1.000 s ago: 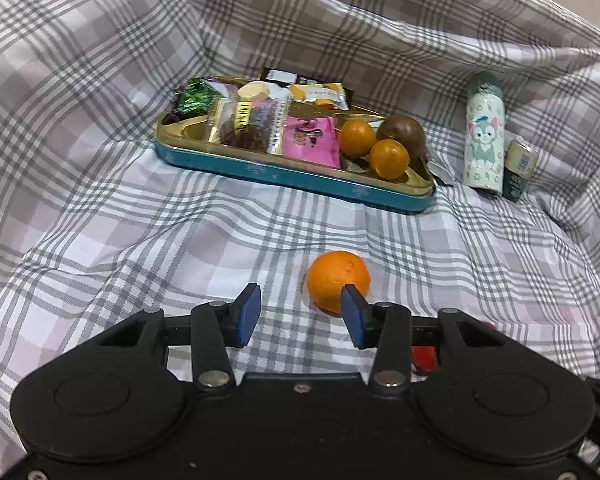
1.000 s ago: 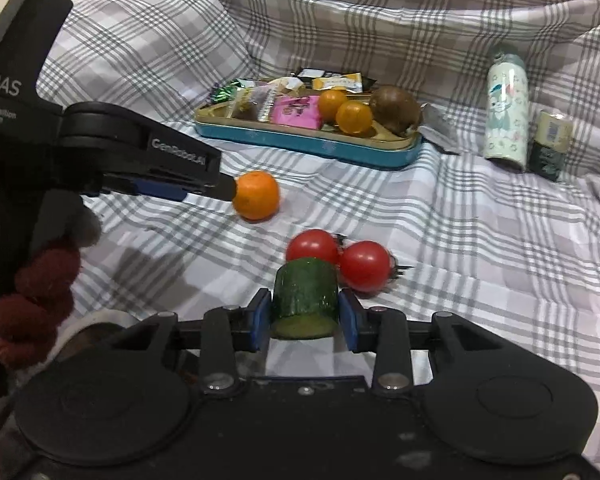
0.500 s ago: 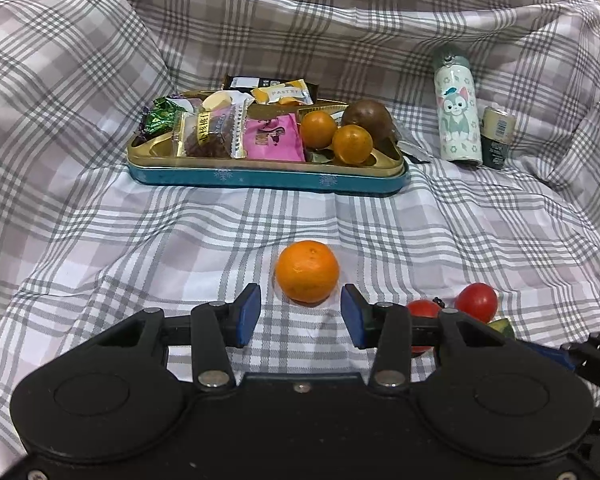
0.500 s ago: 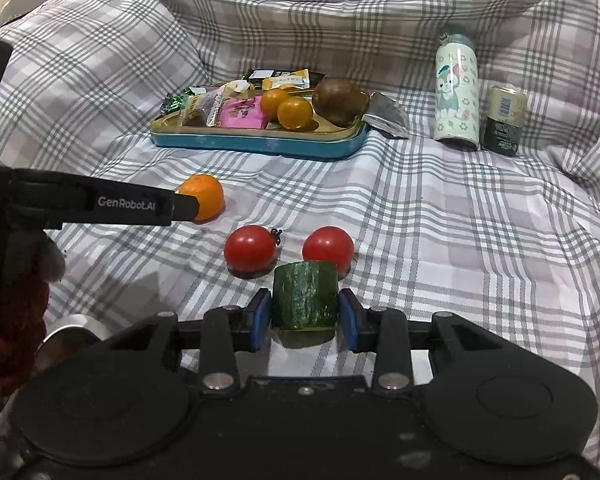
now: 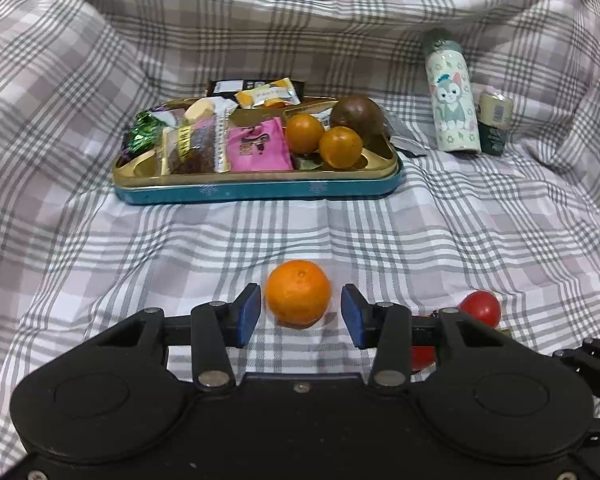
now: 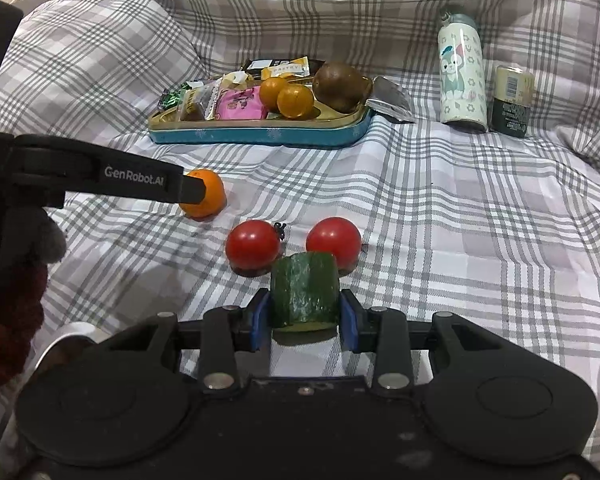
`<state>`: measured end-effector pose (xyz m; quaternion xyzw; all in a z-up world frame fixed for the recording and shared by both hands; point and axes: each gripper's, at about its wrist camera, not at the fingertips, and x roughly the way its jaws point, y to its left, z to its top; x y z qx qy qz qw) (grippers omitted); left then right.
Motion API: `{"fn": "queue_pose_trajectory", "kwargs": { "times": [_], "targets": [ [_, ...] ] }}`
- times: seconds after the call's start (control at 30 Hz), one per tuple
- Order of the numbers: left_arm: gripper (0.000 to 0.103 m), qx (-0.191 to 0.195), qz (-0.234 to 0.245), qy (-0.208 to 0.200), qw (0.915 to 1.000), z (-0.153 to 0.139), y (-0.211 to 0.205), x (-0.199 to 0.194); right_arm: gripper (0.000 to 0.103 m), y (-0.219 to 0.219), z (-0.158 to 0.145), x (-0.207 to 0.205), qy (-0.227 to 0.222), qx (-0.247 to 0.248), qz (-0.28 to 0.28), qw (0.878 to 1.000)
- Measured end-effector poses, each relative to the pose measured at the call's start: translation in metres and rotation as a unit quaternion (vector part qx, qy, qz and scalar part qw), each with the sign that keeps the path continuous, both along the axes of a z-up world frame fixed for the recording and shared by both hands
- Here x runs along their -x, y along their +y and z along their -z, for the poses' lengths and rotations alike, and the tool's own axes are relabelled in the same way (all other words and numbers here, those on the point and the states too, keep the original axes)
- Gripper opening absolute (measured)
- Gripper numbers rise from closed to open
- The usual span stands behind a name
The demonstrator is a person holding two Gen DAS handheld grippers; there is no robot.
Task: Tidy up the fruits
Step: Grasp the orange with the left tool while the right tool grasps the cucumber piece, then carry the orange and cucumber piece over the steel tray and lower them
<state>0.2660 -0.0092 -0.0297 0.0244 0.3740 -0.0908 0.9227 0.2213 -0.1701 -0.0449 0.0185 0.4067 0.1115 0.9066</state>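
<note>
An orange (image 5: pixel 298 293) lies on the plaid cloth between the open fingers of my left gripper (image 5: pixel 299 314), with a gap on each side; it also shows in the right wrist view (image 6: pixel 206 194). My right gripper (image 6: pixel 305 315) is shut on a green cucumber chunk (image 6: pixel 305 294), low over the cloth. Two red tomatoes (image 6: pixel 253 245) (image 6: pixel 334 240) lie just beyond the chunk. A teal tin tray (image 5: pixel 260 192) at the back holds two small oranges (image 5: pixel 340 147), a brown fruit (image 5: pixel 358 114) and snack packets.
A cartoon-print bottle (image 5: pixel 454 108) and a small dark can (image 5: pixel 494 124) stand right of the tray. The plaid cloth (image 5: pixel 480 232) rises in folds at the back and sides. A metal bowl rim (image 6: pixel 66 336) shows at the lower left of the right wrist view.
My left gripper has swung right and forward, so the orange now sits between its open fingers. My right gripper has kept its hold on the cucumber chunk and shifted left, nearer the tomatoes.
</note>
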Motion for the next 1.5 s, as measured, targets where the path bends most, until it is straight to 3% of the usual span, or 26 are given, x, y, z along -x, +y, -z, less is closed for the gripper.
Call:
{"fn": "queue_pose_trajectory", "kwargs": {
  "times": [0.83, 0.97, 1.1, 1.5],
  "targets": [
    [0.053, -0.004, -0.031, 0.009, 0.9995, 0.015, -0.011, -0.022, 0.038, -0.013, -0.009, -0.005, -0.015, -0.035, 0.022, 0.999],
    [0.049, -0.003, -0.039, 0.013, 0.9991, 0.016, -0.011, -0.023, 0.038, -0.016, -0.008, -0.007, -0.017, -0.037, 0.032, 0.999],
    [0.049, 0.014, -0.047, 0.028, 0.9984, 0.008, -0.006, -0.016, 0.038, -0.021, -0.007, -0.008, -0.021, -0.042, 0.04, 0.998],
    [0.049, 0.02, -0.031, 0.021, 0.9991, -0.04, -0.004, 0.046, 0.038, -0.033, -0.009, -0.005, -0.033, -0.059, 0.065, 0.996]
  ]
}}
